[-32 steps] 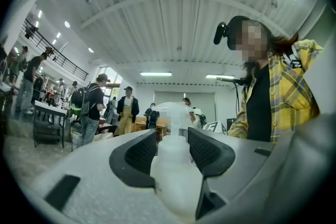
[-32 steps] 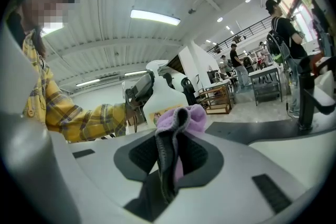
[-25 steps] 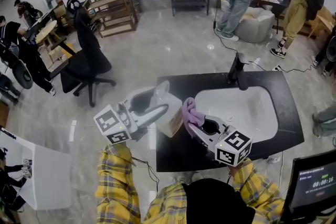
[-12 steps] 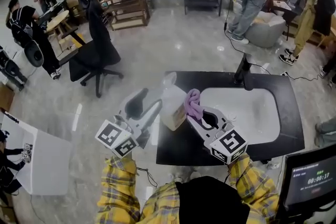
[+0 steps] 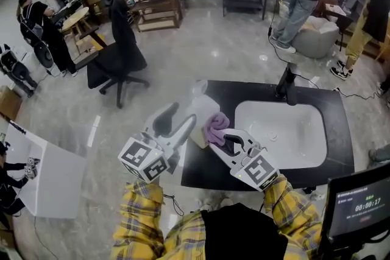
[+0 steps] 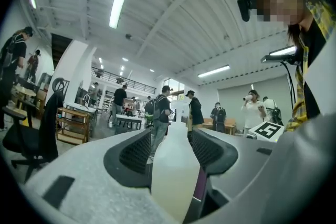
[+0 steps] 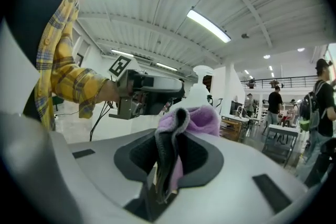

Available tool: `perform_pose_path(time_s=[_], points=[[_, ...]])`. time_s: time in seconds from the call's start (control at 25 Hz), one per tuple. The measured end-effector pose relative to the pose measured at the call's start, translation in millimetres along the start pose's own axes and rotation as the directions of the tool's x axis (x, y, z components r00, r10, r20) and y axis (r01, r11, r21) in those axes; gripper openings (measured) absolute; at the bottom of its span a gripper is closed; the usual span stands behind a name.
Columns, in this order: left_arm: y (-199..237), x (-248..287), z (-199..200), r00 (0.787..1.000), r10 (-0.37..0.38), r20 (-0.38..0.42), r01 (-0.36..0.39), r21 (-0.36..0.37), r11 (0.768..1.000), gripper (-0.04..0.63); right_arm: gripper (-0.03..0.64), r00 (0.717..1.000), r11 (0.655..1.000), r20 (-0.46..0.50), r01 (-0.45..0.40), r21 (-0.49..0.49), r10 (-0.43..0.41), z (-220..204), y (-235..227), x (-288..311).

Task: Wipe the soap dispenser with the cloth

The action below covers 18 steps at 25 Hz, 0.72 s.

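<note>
Left gripper (image 5: 183, 118): your jaws are clamped on the body of the translucent white plastic soap dispenser (image 5: 198, 111). The left gripper view shows both ribbed pads pressed to the bottle's sides. The bottle appears lifted off the surface.

Right gripper (image 5: 220, 138): the jaws are shut on a bunched lilac cloth with a grey edge (image 5: 214, 125). A loose fold sticks out past the tips.

Contact: at frame centre in the head view, the cloth lies against the dispenser's right side. I read this as mid-wipe.

Surroundings: the dispenser hangs over the left edge of the glossy black countertop (image 5: 207, 168). The white oval sink basin (image 5: 286, 131) lies to the right, and a black faucet (image 5: 286, 85) stands above it. Pale polished floor fills the frame's left.

Risks, as judged:
- The plastic looks smooth, so a hard sideways rub from the cloth could twist or slide the bottle in your left jaws.
- If it slips, it could fall past the counter edge to the floor.
- Only a pinch of cloth is held, so dragging it could pull it free.
- Catching the pump head could squirt soap.
</note>
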<state>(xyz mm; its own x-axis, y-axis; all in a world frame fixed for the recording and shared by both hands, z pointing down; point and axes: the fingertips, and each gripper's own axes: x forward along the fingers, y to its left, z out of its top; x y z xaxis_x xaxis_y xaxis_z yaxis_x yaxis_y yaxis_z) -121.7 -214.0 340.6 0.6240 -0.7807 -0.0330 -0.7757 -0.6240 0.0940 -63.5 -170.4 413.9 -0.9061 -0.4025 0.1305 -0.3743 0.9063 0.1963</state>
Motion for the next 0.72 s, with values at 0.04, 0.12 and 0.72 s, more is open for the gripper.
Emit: perform_pose_path(time_s=[0.04,0.12,0.72], points=[[-2.1,1.3,1.2,1.000,-0.003,-0.001,0.003,0.007,1.000,0.218,0.081,1.000,1.000,-0.011,-0.019,-0.002,0.019,-3.6,4.5,1.1],[-4.8,3.8,2.4,1.000,0.002,-0.006,-0.002,0.012,1.000,0.218,0.081,0.997,0.998,-0.042,-0.061,-0.007,0.061,-13.4,13.1,3.0],[-8.7,14.3,9.1,0.995,0.066,-0.077,-0.064,0.021,0.998,0.218,0.081,0.928,0.971,-0.286,-0.224,0.080,0.237,-70.5,42.8,20.1]])
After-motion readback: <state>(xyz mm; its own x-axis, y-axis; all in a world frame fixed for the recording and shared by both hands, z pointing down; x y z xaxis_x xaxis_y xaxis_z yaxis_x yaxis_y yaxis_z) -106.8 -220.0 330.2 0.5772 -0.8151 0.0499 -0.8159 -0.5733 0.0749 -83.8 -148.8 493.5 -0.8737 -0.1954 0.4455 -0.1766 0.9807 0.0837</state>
